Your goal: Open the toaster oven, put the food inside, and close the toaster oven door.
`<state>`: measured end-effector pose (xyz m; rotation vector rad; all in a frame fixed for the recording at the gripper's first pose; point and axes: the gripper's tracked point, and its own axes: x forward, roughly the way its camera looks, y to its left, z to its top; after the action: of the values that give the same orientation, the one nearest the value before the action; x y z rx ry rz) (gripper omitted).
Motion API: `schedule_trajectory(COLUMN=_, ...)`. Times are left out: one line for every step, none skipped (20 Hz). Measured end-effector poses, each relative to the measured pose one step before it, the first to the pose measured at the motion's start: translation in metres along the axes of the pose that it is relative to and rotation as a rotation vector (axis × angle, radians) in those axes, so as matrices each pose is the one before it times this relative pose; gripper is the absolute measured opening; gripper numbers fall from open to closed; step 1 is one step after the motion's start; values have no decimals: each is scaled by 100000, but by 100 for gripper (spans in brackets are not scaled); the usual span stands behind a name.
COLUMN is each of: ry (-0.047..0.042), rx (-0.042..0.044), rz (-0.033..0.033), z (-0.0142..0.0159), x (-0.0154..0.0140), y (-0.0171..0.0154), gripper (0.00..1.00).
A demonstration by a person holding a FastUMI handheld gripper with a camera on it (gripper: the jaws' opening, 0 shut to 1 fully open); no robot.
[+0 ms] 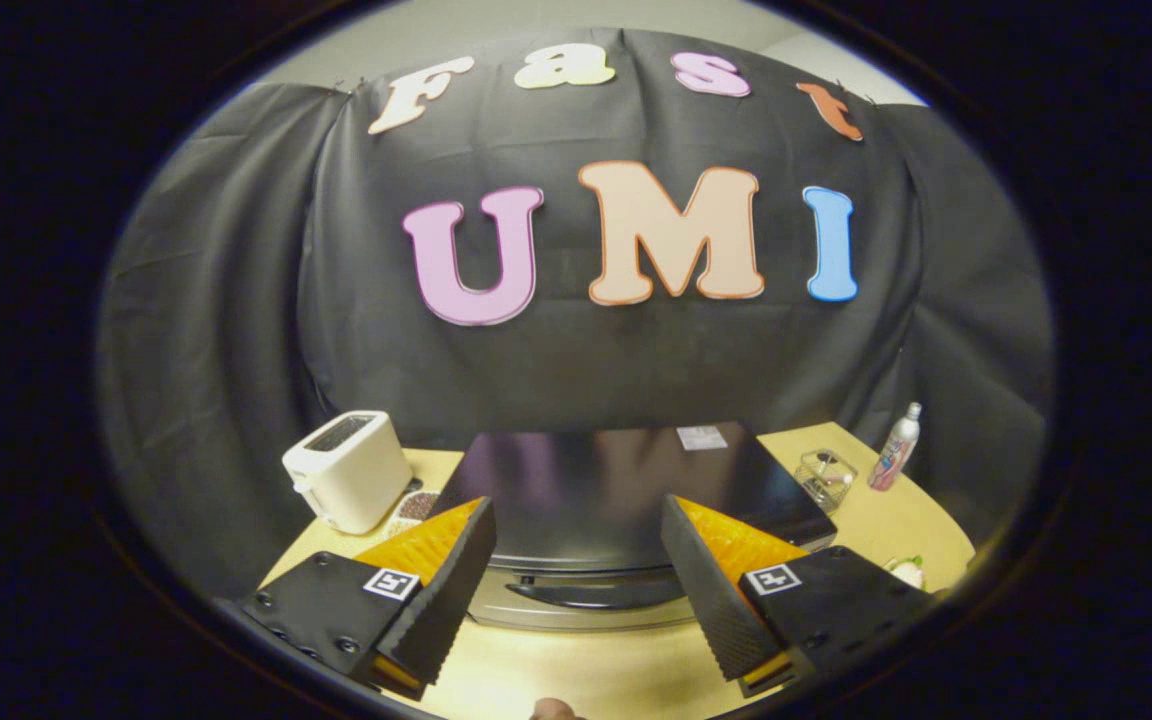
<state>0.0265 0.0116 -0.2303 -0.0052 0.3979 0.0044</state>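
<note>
On a light wooden table (616, 670), one toaster oven (626, 500) is seen sitting dead centre, dark glossy top facing up, with one small pale sticker (702, 437) stuck near its far edge. Its door looks closed, and one dark handle (596, 592) is seen running across the silver front, low down between the fingers.

One gripper (576, 535) is held up above the near side of the oven, and its two fingers (441, 590) are spread wide apart with nothing held between them. No contact with the oven can be made out; the handle is framed in the gap, a bit below and ahead of the tips. One square marker tag is carried on each finger, so two in total.

Off to the left, one white slot toaster (348, 470) is parked just beside the oven, and a small dish of something dark (416, 507) is tucked between the two, partly hidden by the left finger. What's in it can't really be told.

Over on the far right, one clear little container (826, 478) is set near the oven's corner, and one spray bottle (896, 448) with a pinkish label is stood upright just past it. At the near right edge, something pale and greenish (904, 570) is peeking out behind the right finger; it's too small to call.
</note>
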Motion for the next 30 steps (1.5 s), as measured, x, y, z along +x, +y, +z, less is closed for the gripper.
schedule_trajectory(ry=657, rx=-148, rz=-235, z=-807, x=551, y=0, gripper=100)
schedule_trajectory(ry=934, rx=-341, rz=86, z=-498, x=520, y=-66, gripper=100)
schedule_trajectory(ry=552, rx=-540, rz=-631, z=-655, x=358, y=-191, gripper=100)
schedule_trajectory(ry=1236, rx=-260, rz=-216, z=-542, x=276, y=-167, gripper=100)
schedule_trajectory(ry=1114, rx=315, rz=-249, z=-675, x=417, y=-96, gripper=100)
schedule_trajectory(ry=1043, rx=538, rz=-475, z=-496, x=171, y=-215, gripper=100)
schedule_trajectory(ry=-225, rx=862, rz=156, z=-193, x=-43, y=-6, gripper=100)
schedule_trajectory(ry=-1375, rx=1044, rz=-658, z=372, x=24, y=-147, gripper=100)
schedule_trajectory(ry=336, rx=659, rz=160, z=-313, x=53, y=-101, gripper=100)
schedule_trajectory(ry=-426, rx=-778, rz=197, z=248, x=65, y=69, gripper=100)
schedule_trajectory(ry=30, rx=-1014, rz=453, z=-303, x=-133, y=29, gripper=100)
schedule_trajectory(ry=-11, rx=-663, rz=228, z=158, x=-155, y=23, gripper=100)
schedule_trajectory(ry=-74, rx=267, rz=-118, z=-216, x=-106, y=-123, gripper=100)
schedule_trajectory(ry=-237, rx=543, rz=-813, z=-39, x=-178, y=-262, gripper=100)
schedule_trajectory(ry=1599, rx=687, rz=-145, z=-820, x=307, y=-32, gripper=100)
schedule_trajectory(ry=-1863, rx=-609, rz=-110, z=520, x=-639, y=-97, gripper=100)
schedule_trajectory(ry=1029, rx=-882, rz=-447, z=-439, x=-313, y=-25, gripper=100)
schedule_trajectory(ry=-477, rx=-155, rz=-333, z=102, x=-460, y=6, gripper=100)
schedule_trajectory(ry=806, rx=-14, rz=-90, z=-167, x=-175, y=-41, gripper=100)
schedule_trajectory(ry=103, rx=-80, rz=16, z=-93, x=-205, y=32, gripper=100)
schedule_trajectory(ry=614, rx=-202, rz=-15, z=-60, x=-188, y=-64, gripper=100)
schedule_trajectory(ry=25, rx=-270, rz=-259, z=3, x=-231, y=-63, gripper=100)
schedule_trajectory(ry=-129, rx=-324, rz=-325, z=-241, x=-287, y=-76, gripper=100)
schedule_trajectory(ry=-92, rx=0, rz=-340, z=-143, x=-291, y=-76, gripper=100)
schedule_trajectory(ry=-400, rx=101, rz=-127, z=-164, x=-475, y=-67, gripper=100)
schedule_trajectory(ry=68, rx=384, rz=-46, z=-324, x=-503, y=-51, gripper=100)
schedule_trajectory(ry=130, rx=117, rz=61, z=-337, x=-429, y=-86, gripper=100)
schedule_trajectory(ry=522, rx=-332, rz=-265, z=-368, x=-598, y=-123, gripper=100)
schedule_trajectory(ry=810, rx=-802, rz=-58, z=-541, x=-516, y=-157, gripper=100)
schedule_trajectory(ry=1573, rx=-854, rz=616, z=-635, x=-492, y=17, gripper=100)
